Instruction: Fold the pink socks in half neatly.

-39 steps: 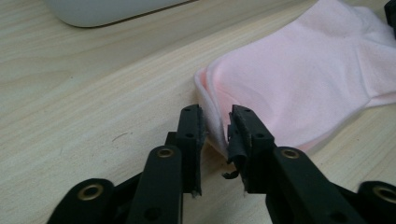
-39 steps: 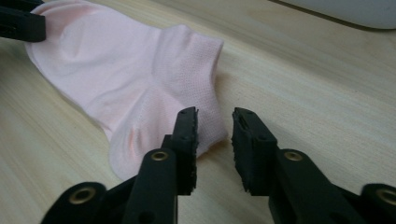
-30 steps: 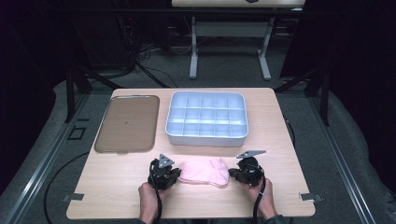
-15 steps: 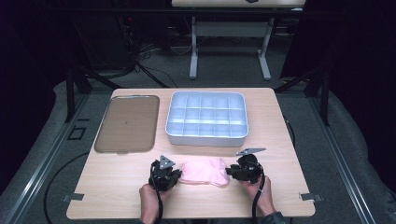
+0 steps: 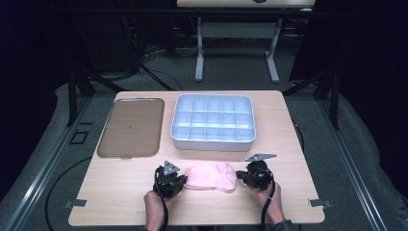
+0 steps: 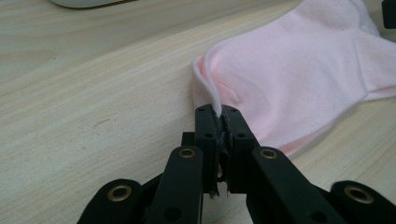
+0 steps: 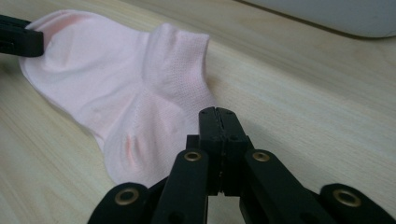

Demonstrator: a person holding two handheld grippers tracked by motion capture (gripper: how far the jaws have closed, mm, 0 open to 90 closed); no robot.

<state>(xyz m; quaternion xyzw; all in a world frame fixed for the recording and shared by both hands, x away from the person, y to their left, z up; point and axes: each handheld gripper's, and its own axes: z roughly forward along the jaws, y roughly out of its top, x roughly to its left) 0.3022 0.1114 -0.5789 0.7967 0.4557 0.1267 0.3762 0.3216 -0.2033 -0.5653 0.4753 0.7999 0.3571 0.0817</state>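
Observation:
A pink sock (image 5: 211, 177) lies flat near the table's front edge, between my two grippers. In the left gripper view my left gripper (image 6: 218, 111) is shut on a raised fold at the edge of the sock (image 6: 289, 70). From above, that left gripper (image 5: 179, 179) sits at the sock's left end. My right gripper (image 5: 240, 175) is at the sock's right end. Its jaws have just been closing. In the right gripper view the right gripper (image 7: 217, 112) is shut beside the sock (image 7: 121, 74), tips at its edge, with no cloth seen between the pads.
A white box with several compartments (image 5: 212, 121) stands behind the sock at mid table. A flat brown metal tray (image 5: 131, 126) lies to its left. The person's hands come in over the front edge of the table (image 5: 115, 211).

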